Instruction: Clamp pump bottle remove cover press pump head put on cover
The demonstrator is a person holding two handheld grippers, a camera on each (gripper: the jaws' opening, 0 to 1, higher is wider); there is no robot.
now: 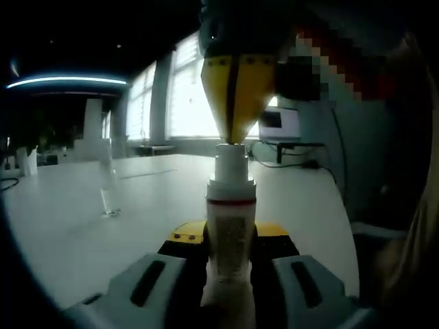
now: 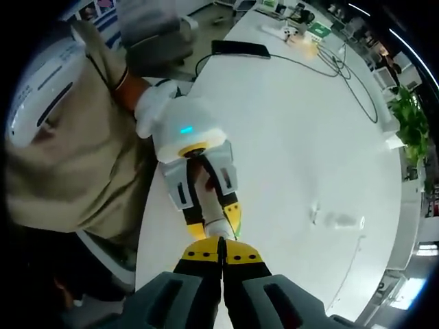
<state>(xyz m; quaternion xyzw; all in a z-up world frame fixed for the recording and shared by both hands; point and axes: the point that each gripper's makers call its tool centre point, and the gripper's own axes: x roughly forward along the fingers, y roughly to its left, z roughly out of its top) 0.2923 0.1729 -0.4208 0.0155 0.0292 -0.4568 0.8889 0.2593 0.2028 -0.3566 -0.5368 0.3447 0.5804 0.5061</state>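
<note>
Pump bottle [image 1: 230,236] stands upright between the two jaws of the left gripper [image 1: 230,274], which pinch its pale body from either side just above the white table [image 1: 82,226]. A thin red band circles the bottle under its white collar, and the pump head [image 1: 231,159] rises from that collar. The right gripper [image 1: 236,96] comes down from above with its yellow-tipped jaws pressed together, their point resting on the top of the pump head.

From the right gripper view, the right gripper [image 2: 221,248] shows its jaws meeting tip to tip over the bottle [image 2: 218,223], which is mostly hidden under them. The left gripper [image 2: 206,195] reaches in from the person's side, a gloved hand [image 2: 154,103] behind it and a tan sleeve [image 2: 82,157] beyond.

A clear cover [image 1: 108,179] stands on the table well apart from the bottle; it may be the faint shape [image 2: 339,221] lying out on the tabletop in the right gripper view, though that is too blurred to be sure.
</note>
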